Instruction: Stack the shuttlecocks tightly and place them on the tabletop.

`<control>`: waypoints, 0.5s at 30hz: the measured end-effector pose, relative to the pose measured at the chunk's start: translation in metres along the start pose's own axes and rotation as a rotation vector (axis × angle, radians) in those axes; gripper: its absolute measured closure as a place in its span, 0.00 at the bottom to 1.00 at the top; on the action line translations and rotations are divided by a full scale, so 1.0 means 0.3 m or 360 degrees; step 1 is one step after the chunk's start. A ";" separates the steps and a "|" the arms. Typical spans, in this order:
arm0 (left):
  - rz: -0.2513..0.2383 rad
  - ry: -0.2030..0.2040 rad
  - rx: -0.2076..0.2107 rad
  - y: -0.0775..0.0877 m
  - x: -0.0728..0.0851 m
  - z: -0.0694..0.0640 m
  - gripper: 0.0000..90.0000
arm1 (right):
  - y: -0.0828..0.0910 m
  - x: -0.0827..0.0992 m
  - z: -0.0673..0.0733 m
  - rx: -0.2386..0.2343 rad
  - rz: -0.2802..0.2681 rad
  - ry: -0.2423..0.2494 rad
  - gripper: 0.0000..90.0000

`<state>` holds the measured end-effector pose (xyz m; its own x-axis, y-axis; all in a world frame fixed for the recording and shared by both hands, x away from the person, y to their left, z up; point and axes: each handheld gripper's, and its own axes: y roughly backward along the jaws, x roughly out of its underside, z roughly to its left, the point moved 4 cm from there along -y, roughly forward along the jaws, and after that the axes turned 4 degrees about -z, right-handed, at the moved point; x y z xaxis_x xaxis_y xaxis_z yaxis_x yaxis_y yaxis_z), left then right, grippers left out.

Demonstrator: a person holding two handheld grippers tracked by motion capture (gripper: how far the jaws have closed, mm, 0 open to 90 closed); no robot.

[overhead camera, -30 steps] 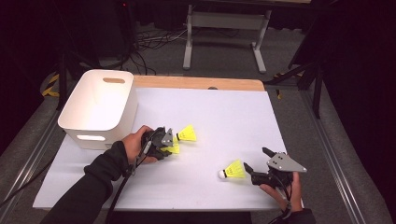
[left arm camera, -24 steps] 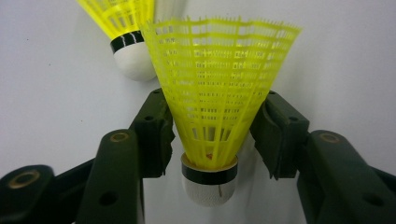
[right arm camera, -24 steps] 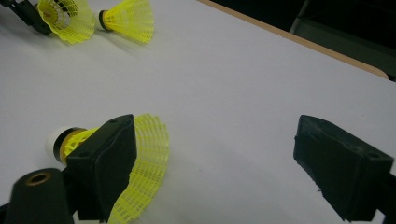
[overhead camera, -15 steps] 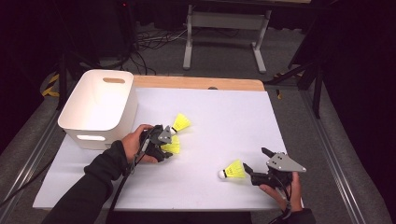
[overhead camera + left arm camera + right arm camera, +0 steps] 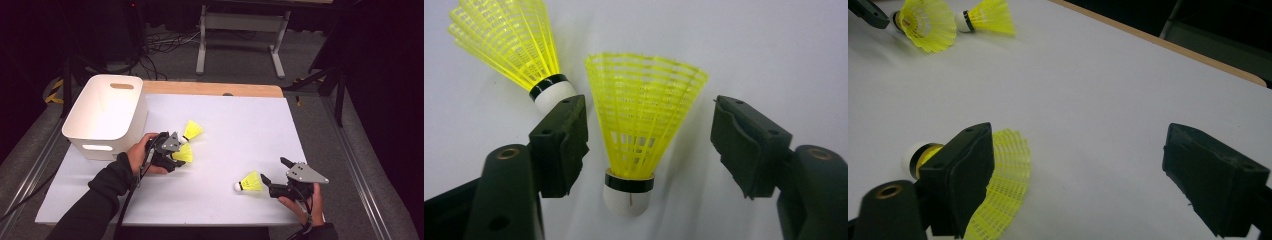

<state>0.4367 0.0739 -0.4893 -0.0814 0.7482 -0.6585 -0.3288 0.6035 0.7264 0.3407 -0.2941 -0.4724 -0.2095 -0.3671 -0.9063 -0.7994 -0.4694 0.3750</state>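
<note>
Three yellow shuttlecocks with white corks lie on the white table [image 5: 230, 125]. My left gripper [image 5: 177, 150] [image 5: 649, 132] is open around one shuttlecock [image 5: 184, 154] [image 5: 641, 120]. The cork points back at me and neither pad touches it. The jaws have just been closing a little. A second shuttlecock [image 5: 193, 130] [image 5: 514, 45] lies just outside the left jaw. My right gripper [image 5: 274, 171] [image 5: 1080, 150] is open with nothing between its fingers. The third shuttlecock [image 5: 248, 182] [image 5: 1003, 180] lies on its side against the outside of its left jaw.
A white plastic bin [image 5: 107, 112] with handle slots stands at the table's left, just behind my left hand. A wooden edge [image 5: 215, 90] runs along the back of the table. Beyond it are a metal stand and cables on the floor.
The left jaws have spread wider around the nearer shuttlecock. The other shuttlecock by that gripper has shifted toward the back of the table. The right gripper and its shuttlecock have stayed put.
</note>
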 end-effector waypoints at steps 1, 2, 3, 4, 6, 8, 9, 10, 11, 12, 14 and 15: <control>0.0026 -0.0001 -0.0001 -0.004 0.003 0.000 0.39 | -0.002 0.000 0.000 0.0000 0.0002 0.0001 0.16; 0.0044 -0.0009 0.0003 -0.009 0.005 0.000 0.40 | -0.002 0.001 0.001 -0.0004 0.0007 0.0002 0.16; 0.0096 -0.0015 0.0024 -0.022 0.011 -0.002 0.42 | -0.002 0.001 0.002 -0.0005 0.0006 0.0001 0.16; 0.0104 -0.0022 0.0026 -0.027 0.011 -0.002 0.45 | -0.002 0.001 0.003 -0.0007 0.0013 0.0006 0.16; 0.0126 -0.0049 0.0021 -0.040 0.010 -0.004 0.49 | -0.002 0.002 0.001 -0.0002 0.0015 0.0003 0.16; 0.0132 -0.0095 0.0012 -0.051 0.004 -0.005 0.54 | -0.001 0.003 0.000 -0.0001 0.0015 -0.0001 0.16; 0.0134 -0.0114 0.0000 -0.055 0.001 -0.005 0.55 | -0.002 0.004 0.000 0.0000 0.0017 0.0001 0.16; 0.0130 -0.0139 -0.0004 -0.059 -0.004 -0.005 0.57 | -0.002 0.005 0.000 -0.0003 0.0021 0.0002 0.16; 0.0123 -0.0164 -0.0007 -0.063 -0.009 -0.006 0.58 | -0.003 0.005 0.001 -0.0005 0.0020 0.0001 0.16; 0.0123 -0.0180 -0.0010 -0.065 -0.014 -0.006 0.59 | -0.003 0.005 0.001 -0.0007 0.0020 0.0004 0.16; 0.0124 -0.0218 -0.0029 -0.071 -0.030 -0.001 0.60 | -0.003 0.005 0.002 -0.0010 0.0022 0.0008 0.16; 0.0116 -0.0226 -0.0033 -0.072 -0.035 0.001 0.60 | -0.003 0.005 0.002 -0.0007 0.0023 0.0007 0.16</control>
<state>0.4449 0.0529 -0.4980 0.0277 0.8221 -0.5686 -0.3462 0.5415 0.7661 0.3409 -0.2939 -0.4742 -0.2188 -0.3773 -0.8999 -0.7937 -0.4675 0.3891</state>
